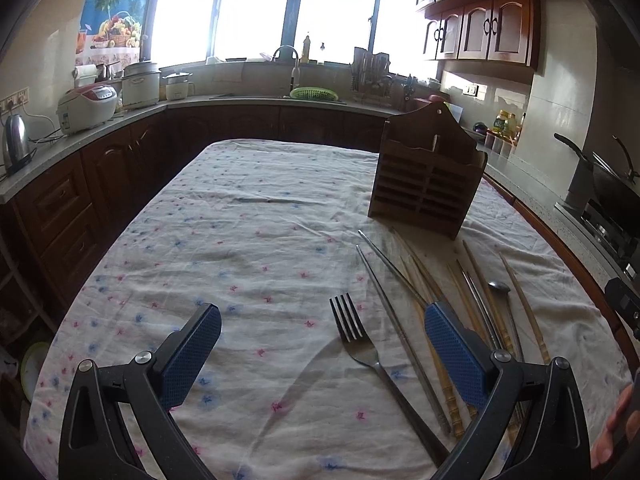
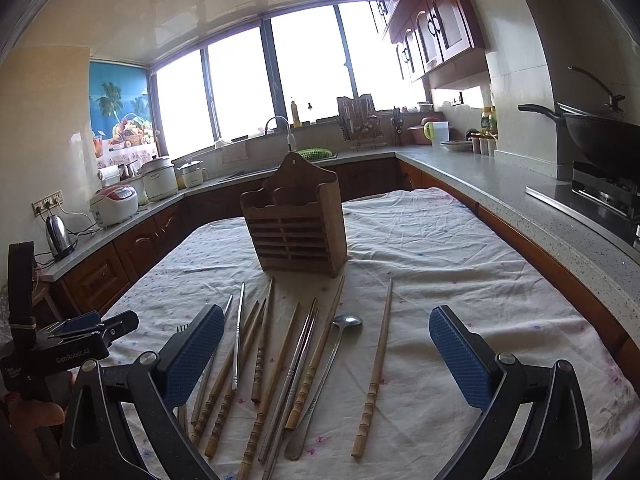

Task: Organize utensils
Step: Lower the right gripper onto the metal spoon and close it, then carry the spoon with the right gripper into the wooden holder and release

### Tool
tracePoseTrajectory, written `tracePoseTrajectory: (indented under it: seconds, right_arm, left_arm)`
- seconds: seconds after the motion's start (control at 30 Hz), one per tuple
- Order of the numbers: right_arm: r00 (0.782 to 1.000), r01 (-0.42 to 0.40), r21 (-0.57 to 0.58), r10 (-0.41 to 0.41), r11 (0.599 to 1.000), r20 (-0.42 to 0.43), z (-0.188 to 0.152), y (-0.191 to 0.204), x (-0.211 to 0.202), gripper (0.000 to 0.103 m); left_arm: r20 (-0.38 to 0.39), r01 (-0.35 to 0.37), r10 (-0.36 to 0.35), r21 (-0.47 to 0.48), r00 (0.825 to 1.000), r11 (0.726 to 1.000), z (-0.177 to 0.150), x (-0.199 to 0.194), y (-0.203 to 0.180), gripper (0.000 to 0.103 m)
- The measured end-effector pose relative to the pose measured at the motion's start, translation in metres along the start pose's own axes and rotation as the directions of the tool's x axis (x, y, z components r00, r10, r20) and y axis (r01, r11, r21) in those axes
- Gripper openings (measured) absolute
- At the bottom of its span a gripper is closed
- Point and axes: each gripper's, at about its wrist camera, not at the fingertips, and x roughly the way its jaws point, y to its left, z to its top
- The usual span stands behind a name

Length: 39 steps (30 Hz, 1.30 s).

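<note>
A wooden utensil holder (image 1: 426,178) (image 2: 296,224) stands upright on the cloth-covered table. In front of it lie several bamboo chopsticks (image 2: 374,376) (image 1: 524,308), metal chopsticks (image 1: 394,320) (image 2: 239,340), a long-handled spoon (image 2: 334,364) (image 1: 498,288) and a fork (image 1: 362,348). My left gripper (image 1: 322,324) is open above the fork, its right finger over the chopsticks. My right gripper (image 2: 326,326) is open above the chopsticks and the spoon. The left gripper's body (image 2: 60,344) shows at the left edge of the right wrist view.
The flowered tablecloth (image 1: 240,240) is wrinkled. Counters wrap around: a kettle (image 1: 16,144) and rice cookers (image 1: 86,108) on the left, a sink with a green basket (image 1: 314,94) at the back, a wok on a stove (image 2: 600,140) on the right.
</note>
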Motion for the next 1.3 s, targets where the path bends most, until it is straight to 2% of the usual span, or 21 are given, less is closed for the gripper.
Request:
tracePoseTrajectory:
  seconds: [0.17, 0.33, 0.43, 0.5, 0.57, 0.73, 0.8, 0.83, 0.9, 0.97, 1.03, 1.1, 1.17, 1.3]
  right_arm:
    - [0.998, 0.011, 0.02, -0.01, 1.0, -0.062, 0.0, -0.008, 0.018, 0.103]
    - [0.991, -0.016, 0.033, 0.021, 0.999, -0.133, 0.0, -0.01, 0.041, 0.101]
    - [0.981, -0.026, 0.032, 0.032, 0.999, -0.191, -0.002, -0.009, 0.059, 0.091]
    - [0.969, -0.034, 0.045, 0.044, 0.998, -0.244, -0.004, -0.01, 0.072, 0.075]
    - [0.956, -0.037, 0.059, 0.053, 0.998, -0.29, -0.006, -0.012, 0.085, 0.066]
    - [0.928, -0.023, 0.082, 0.052, 0.996, -0.369, -0.009, -0.019, 0.109, 0.05]
    - [0.916, -0.02, 0.091, 0.054, 0.996, -0.399, -0.011, -0.021, 0.116, 0.042]
    - [0.91, -0.016, 0.091, 0.052, 0.996, -0.411, -0.012, -0.021, 0.12, 0.04]
    - [0.9, -0.01, 0.088, 0.047, 0.996, -0.434, -0.015, -0.021, 0.127, 0.033]
    - [0.888, -0.007, 0.084, 0.045, 0.996, -0.457, -0.019, -0.02, 0.134, 0.028]
    - [0.89, -0.006, 0.071, 0.038, 0.997, -0.455, -0.019, -0.017, 0.137, 0.025]
    - [0.887, -0.016, 0.088, 0.055, 0.996, -0.458, -0.018, -0.018, 0.139, 0.007]
    - [0.888, -0.018, 0.104, 0.064, 0.994, -0.455, -0.018, -0.02, 0.139, 0.006]
    - [0.907, -0.033, 0.115, 0.078, 0.993, -0.414, -0.012, -0.019, 0.124, 0.004]
  left_arm:
    - [-0.055, 0.021, -0.022, -0.017, 0.998, 1.0, 0.007, 0.012, 0.007, 0.1]
    - [-0.106, 0.044, -0.046, -0.019, 0.993, 0.999, 0.013, 0.027, 0.008, 0.094]
    - [-0.143, 0.067, -0.068, -0.014, 0.987, 0.998, 0.018, 0.04, 0.007, 0.085]
    - [-0.172, 0.086, -0.087, -0.016, 0.981, 0.996, 0.02, 0.049, 0.007, 0.075]
    - [-0.198, 0.092, -0.092, -0.01, 0.976, 0.996, 0.023, 0.059, 0.007, 0.07]
    - [-0.255, 0.102, -0.099, -0.001, 0.962, 0.995, 0.029, 0.089, 0.006, 0.056]
    - [-0.279, 0.118, -0.116, -0.01, 0.953, 0.993, 0.029, 0.099, 0.008, 0.045]
    - [-0.269, 0.117, -0.114, -0.005, 0.956, 0.993, 0.029, 0.1, 0.009, 0.043]
    - [-0.277, 0.139, -0.136, -0.008, 0.951, 0.99, 0.029, 0.103, 0.009, 0.028]
    - [-0.28, 0.16, -0.158, -0.016, 0.947, 0.987, 0.029, 0.106, 0.01, 0.021]
    - [-0.278, 0.179, -0.178, -0.021, 0.944, 0.984, 0.029, 0.106, 0.011, 0.017]
    - [-0.275, 0.204, -0.205, -0.033, 0.939, 0.978, 0.029, 0.104, 0.013, 0.005]
    - [-0.267, 0.211, -0.213, -0.037, 0.94, 0.977, 0.03, 0.101, 0.015, 0.002]
    - [-0.239, 0.22, -0.224, -0.045, 0.945, 0.974, 0.033, 0.086, 0.021, 0.002]
